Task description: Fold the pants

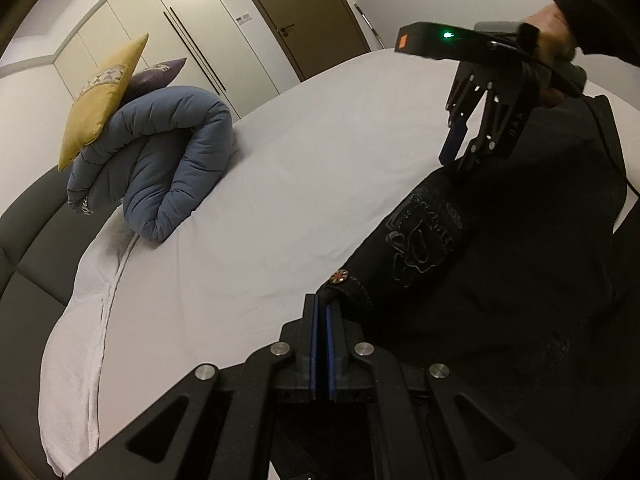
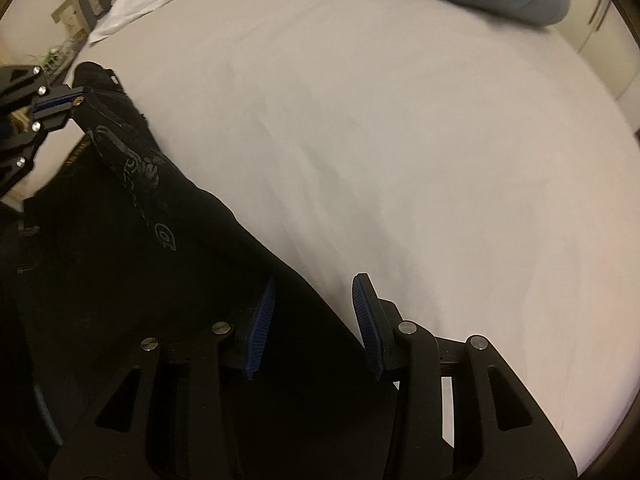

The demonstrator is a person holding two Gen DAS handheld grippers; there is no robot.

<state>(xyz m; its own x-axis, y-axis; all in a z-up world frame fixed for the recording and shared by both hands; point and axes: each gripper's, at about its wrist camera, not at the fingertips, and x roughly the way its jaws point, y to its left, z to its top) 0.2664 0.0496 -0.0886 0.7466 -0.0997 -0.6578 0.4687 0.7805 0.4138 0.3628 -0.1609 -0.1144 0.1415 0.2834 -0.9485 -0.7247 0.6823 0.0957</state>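
Black pants (image 1: 500, 264) with grey stitched lettering lie on the white bed sheet (image 1: 280, 184). My left gripper (image 1: 322, 308) is shut on a corner of the pants' waistband, near a small round button (image 1: 339, 277). It also shows in the right wrist view (image 2: 60, 106), at the left, clamped on that corner. My right gripper (image 2: 314, 300) is open, its jaws astride the edge of the pants (image 2: 160, 280), with nothing held. In the left wrist view the right gripper (image 1: 460, 156) hangs just above the pants' far edge, held by a hand.
A rolled blue duvet (image 1: 160, 160) lies at the head of the bed with a yellow cushion (image 1: 104, 96) and a purple one behind it. A grey padded headboard (image 1: 24, 248) curves at left. Wardrobe doors and a brown door (image 1: 296, 12) stand beyond.
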